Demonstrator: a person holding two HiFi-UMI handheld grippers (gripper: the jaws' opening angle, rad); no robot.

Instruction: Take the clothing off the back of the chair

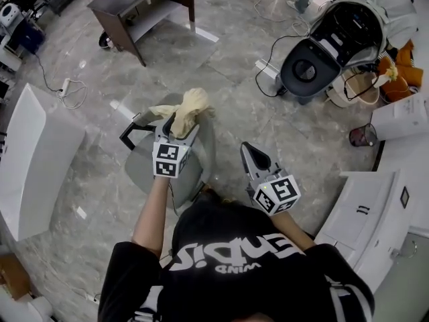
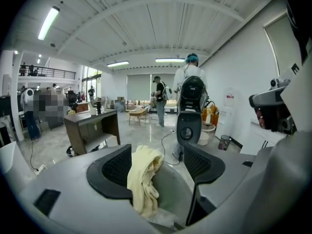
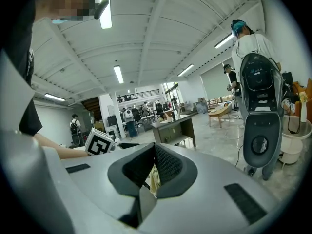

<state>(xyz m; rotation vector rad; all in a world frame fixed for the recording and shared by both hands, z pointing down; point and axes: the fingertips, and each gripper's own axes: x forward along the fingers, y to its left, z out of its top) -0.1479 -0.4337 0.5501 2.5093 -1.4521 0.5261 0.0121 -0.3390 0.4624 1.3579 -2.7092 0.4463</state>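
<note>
The left gripper (image 2: 157,155) is reaching in at the pale yellow clothing (image 2: 142,179). Its jaws are standing spread wide, with the bunched cloth hanging between them. The cloth is lying up against one jaw and a clear gap is showing between it and the other, so nothing is pinching it yet. The clothing is draping over the top of the grey chair (image 1: 142,168), whose back is sitting just behind and below the jaws. The right gripper (image 3: 154,150) is hanging off to the side, well apart from the cloth, with its jaws pressed together on nothing. Only a sliver of yellow is peeking through beyond their tips.

To my eye the step in hand is the grab itself. Doing it well is going to mean pushing the spread jaws a little deeper, so that the thick folded part is sitting between the pads and not just a loose edge. Then they should be closing firmly on cloth alone, with the tips kept off the chair's back. After that the lift ought to be going straight up until the hanging tail is clearing the top edge, since pulling sideways is risking a snag or a dragged chair. The spare gripper is looking free to catch the tail if the cloth is slipping
</note>
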